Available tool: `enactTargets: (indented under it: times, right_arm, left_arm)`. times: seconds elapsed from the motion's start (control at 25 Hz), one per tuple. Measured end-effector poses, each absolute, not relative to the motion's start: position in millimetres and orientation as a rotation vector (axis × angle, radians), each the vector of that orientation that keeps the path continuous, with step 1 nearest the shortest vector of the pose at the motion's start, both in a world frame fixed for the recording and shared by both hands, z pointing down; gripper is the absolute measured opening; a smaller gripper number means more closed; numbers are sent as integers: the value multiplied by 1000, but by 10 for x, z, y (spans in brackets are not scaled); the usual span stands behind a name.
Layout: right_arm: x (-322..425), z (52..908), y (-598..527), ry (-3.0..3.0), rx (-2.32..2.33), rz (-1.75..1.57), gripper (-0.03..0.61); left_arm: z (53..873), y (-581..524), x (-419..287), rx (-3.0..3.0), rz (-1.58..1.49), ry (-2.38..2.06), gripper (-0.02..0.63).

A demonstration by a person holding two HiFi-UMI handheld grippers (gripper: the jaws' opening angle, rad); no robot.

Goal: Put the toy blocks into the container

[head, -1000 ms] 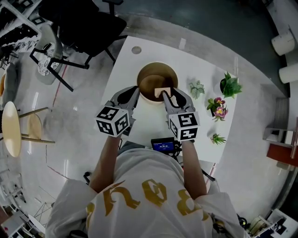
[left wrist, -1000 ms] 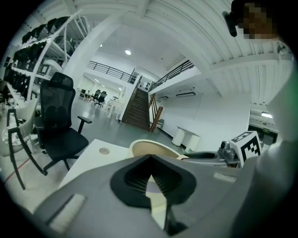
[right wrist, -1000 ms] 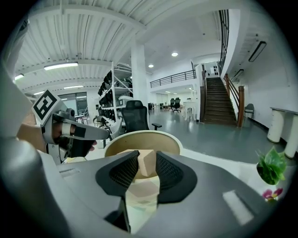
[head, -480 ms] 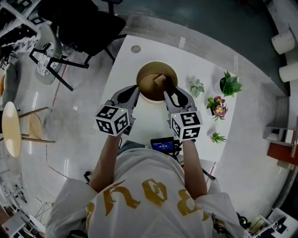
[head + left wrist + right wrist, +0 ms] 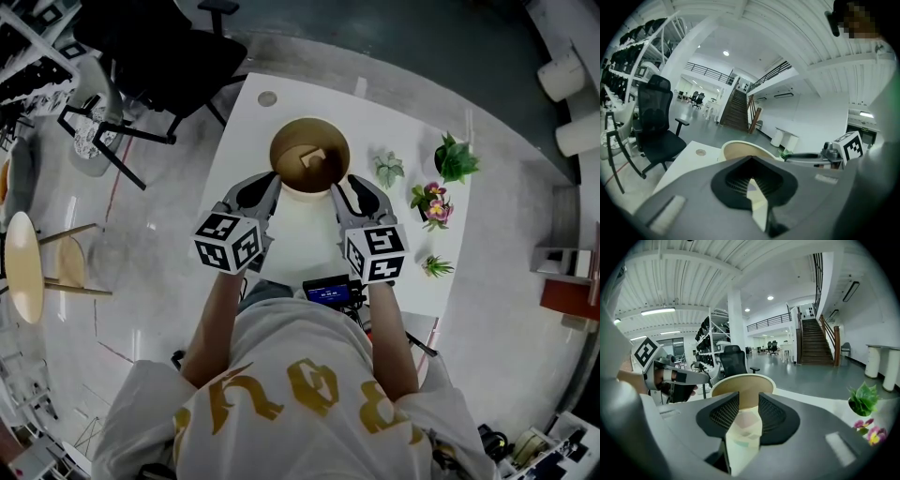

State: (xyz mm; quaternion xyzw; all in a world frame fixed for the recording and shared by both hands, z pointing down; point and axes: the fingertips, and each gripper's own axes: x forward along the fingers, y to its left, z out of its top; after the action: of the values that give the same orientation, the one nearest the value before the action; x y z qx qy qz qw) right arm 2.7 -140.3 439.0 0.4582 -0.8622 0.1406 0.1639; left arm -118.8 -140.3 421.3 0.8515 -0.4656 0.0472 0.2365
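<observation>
Pale wooden toy block (image 5: 313,157) is seen inside the round tan bowl (image 5: 285,150), axis unclear. At 6 o'clock, left gripper (image 5: 750,159) is closed and empty, right gripper (image 5: 748,397) parted, empty.

Light: bright, from ceiling lamps (image 5: 657,311) above me.
Glare: my tabletop (image 5: 309,230) washes white.
Edges: fisheye bend, black corners.
Focus: my right hand-held gripper (image 5: 746,398) soft close up.

On the white table (image 5: 403,117) stand a round container (image 5: 302,190) near the middle and four small potted plants (image 5: 456,159) at its right side.
</observation>
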Motion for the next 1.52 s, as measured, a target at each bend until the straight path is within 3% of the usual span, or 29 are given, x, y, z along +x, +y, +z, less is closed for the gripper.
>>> enactTargets:
  times: [1.52]
  right_arm:
    - [652, 4576, -540, -2328, 1473, 485, 164]
  left_arm:
    - [4312, -736, -598, 2417, 213, -1121, 1]
